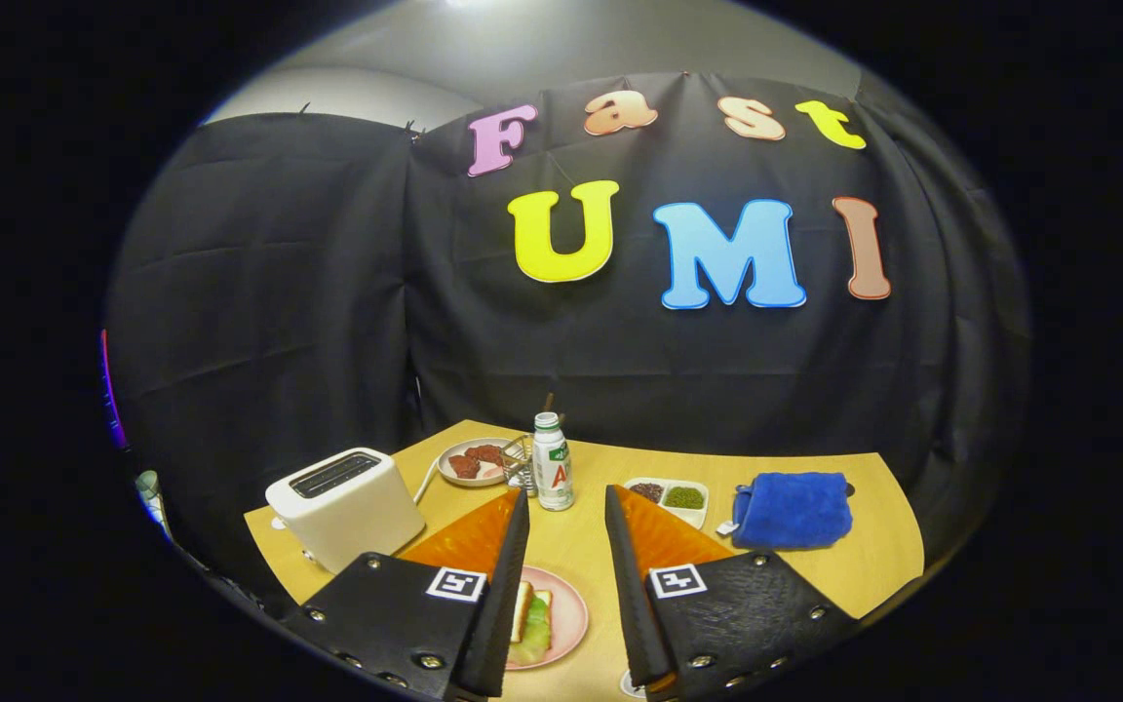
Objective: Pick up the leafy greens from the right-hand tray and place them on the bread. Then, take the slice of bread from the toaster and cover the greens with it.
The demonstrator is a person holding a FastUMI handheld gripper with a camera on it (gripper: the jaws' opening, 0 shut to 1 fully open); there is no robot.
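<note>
My gripper [566, 502] hangs open above the wooden table [834, 575], nothing between its fingers. Below the gap, close to the left finger, a pink plate [571, 609] holds a slice of bread [522, 606] with leafy greens [537, 629] lying on it; the left finger hides part of the plate. A white toaster [345, 505] stands to the left of the fingers, its slots facing up; I cannot tell what is inside. Beyond the right finger sits a white divided tray [671, 495] with dark bits in one compartment and green bits in another.
A bottle [552, 475] with a green and white label stands just ahead of the fingertips. Behind it are a small wire rack [518, 463] and a plate of reddish food [472, 461]. A folded blue cloth [793, 508] lies at the right. Black cloth walls close the booth.
</note>
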